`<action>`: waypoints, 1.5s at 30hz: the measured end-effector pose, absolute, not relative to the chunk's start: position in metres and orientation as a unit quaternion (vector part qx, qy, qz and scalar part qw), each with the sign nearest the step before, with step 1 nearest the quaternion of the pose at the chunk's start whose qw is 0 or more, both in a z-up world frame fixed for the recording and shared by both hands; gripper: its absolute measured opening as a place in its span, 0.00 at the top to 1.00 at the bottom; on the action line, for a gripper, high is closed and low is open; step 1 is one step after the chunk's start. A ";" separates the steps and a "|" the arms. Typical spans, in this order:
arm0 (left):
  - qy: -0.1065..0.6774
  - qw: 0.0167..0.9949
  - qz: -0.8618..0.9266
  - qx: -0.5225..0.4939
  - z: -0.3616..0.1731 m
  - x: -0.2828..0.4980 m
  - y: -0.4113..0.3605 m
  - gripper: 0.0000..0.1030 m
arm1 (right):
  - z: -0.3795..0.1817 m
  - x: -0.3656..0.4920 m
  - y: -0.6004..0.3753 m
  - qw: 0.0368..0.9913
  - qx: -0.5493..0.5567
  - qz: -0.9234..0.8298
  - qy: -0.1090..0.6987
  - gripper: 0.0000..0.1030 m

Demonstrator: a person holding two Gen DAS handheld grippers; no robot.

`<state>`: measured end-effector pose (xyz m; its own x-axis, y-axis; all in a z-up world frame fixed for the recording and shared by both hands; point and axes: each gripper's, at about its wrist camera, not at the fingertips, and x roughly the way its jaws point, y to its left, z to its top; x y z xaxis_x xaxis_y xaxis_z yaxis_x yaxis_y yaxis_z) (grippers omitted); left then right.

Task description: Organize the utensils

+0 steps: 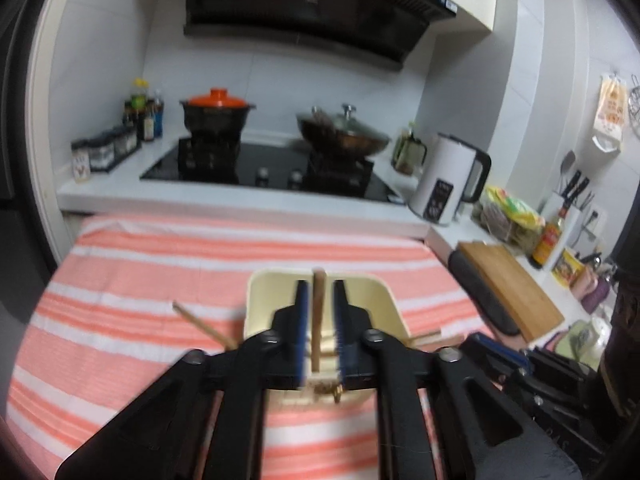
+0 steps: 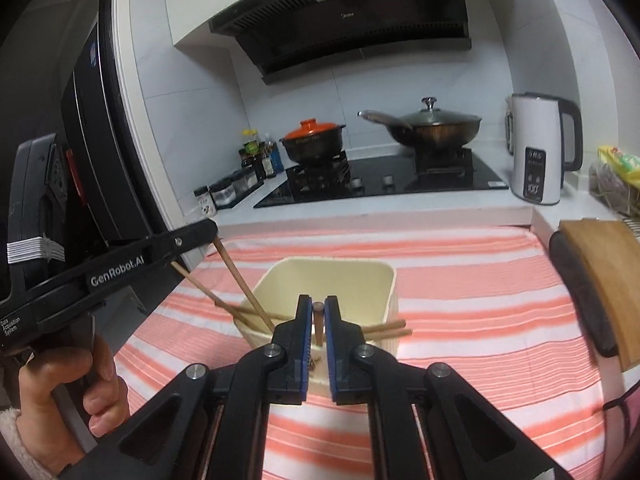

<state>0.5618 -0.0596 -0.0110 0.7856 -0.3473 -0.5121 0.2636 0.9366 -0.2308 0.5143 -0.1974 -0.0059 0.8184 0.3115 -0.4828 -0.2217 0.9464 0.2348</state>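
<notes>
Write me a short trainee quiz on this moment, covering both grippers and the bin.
1. True or false: the right gripper is shut on the dark-ended chopstick.
2. The cream bin stands on: A) bare counter, B) the striped cloth, C) a cutting board.
3. How do the left gripper jaws stand around the second chopstick?

Key: 1 true. 2 B. 3 open, with a gap on each side of the chopstick.
</notes>
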 end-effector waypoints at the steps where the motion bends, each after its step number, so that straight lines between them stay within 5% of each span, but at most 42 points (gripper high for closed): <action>1: 0.292 0.939 -0.164 -0.074 -0.013 0.556 -0.057 0.43 | -0.007 0.511 -0.197 0.949 0.083 0.145 0.266 0.77; 2: 0.293 0.939 -0.162 -0.073 -0.015 0.547 -0.054 0.21 | -0.007 0.505 -0.197 0.951 0.081 0.145 0.263 0.67; 3: 0.294 0.940 -0.161 -0.071 -0.016 0.537 -0.051 0.15 | -0.006 0.499 -0.198 0.953 0.079 0.142 0.256 0.45; 4: 0.297 0.938 -0.165 -0.069 -0.017 0.526 -0.047 0.14 | -0.004 0.490 -0.198 0.955 0.077 0.139 0.249 0.37; 14: 0.419 0.895 -0.151 -0.030 -0.105 0.389 -0.002 0.07 | -0.050 0.378 -0.212 0.947 -0.044 0.092 0.306 0.33; 22: 0.391 0.916 -0.084 -0.034 -0.145 0.323 0.015 0.07 | -0.118 0.281 -0.218 0.924 -0.096 0.041 0.368 0.33; 45: 0.394 0.918 -0.034 0.033 -0.183 0.310 -0.003 0.07 | -0.146 0.251 -0.220 0.931 -0.054 0.027 0.361 0.33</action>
<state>0.3102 -0.0026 -0.1831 0.6871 -0.0365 -0.7256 0.0883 0.9955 0.0335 0.2513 -0.2201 -0.1456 0.7375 0.0122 -0.6752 -0.0901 0.9927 -0.0805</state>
